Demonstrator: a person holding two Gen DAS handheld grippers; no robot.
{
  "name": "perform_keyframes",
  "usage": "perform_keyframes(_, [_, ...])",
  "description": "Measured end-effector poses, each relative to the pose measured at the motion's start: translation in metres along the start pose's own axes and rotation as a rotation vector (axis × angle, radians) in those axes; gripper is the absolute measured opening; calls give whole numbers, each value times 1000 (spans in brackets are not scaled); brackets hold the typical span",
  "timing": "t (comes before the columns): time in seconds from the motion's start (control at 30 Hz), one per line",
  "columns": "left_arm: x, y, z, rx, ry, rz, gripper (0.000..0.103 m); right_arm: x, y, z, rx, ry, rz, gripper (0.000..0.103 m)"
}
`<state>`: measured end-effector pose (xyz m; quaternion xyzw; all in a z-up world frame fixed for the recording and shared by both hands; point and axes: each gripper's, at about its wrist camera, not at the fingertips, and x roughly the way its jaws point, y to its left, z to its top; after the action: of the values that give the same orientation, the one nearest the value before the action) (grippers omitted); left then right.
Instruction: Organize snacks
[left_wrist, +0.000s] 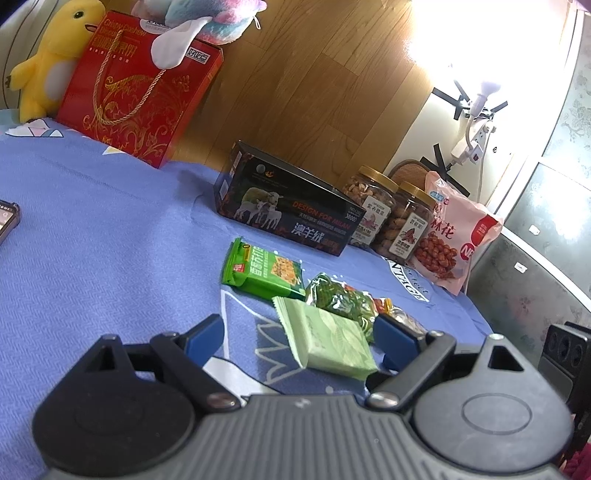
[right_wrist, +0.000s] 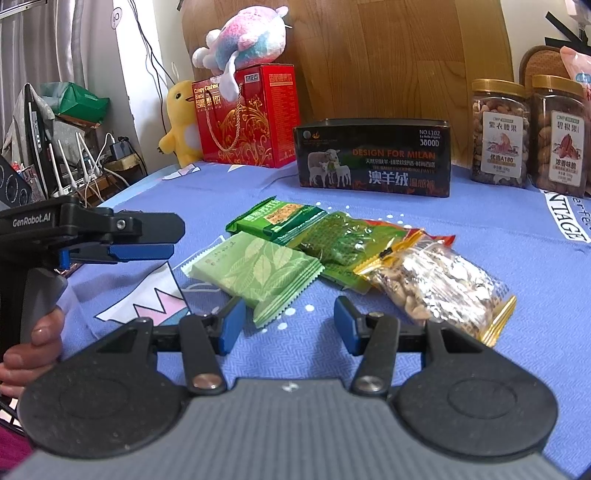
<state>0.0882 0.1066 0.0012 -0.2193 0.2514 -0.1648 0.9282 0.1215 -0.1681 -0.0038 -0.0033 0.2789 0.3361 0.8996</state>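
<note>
Four snack packets (right_wrist: 332, 254) sit bunched mid-surface (right_wrist: 480, 229). My left gripper (left_wrist: 295, 332) gapes wide around the pale green one (left_wrist: 328, 341); right gripper (right_wrist: 288, 325) half-open, empty. I'd pinch its flat sides, squarely.

The blue bed cover (right_wrist: 461, 369) lies bare in front of the right gripper (right_wrist: 290, 325) and off to the left side of the snack pile. Ahead, the pale green packet (right_wrist: 255, 273), dark green bags (right_wrist: 343, 240) and nut bag (right_wrist: 443, 288) crowd together, touching. Behind them the black box (right_wrist: 373, 158), the jars (right_wrist: 498, 136) and the red gift box (right_wrist: 247, 118) wall off the far edge.
</note>
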Motion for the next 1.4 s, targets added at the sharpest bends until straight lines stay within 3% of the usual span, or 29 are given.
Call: perform_keyframes(1.4, [1,0,-1,-13,5,-9,91,0,0,1,-1,1,-1,56])
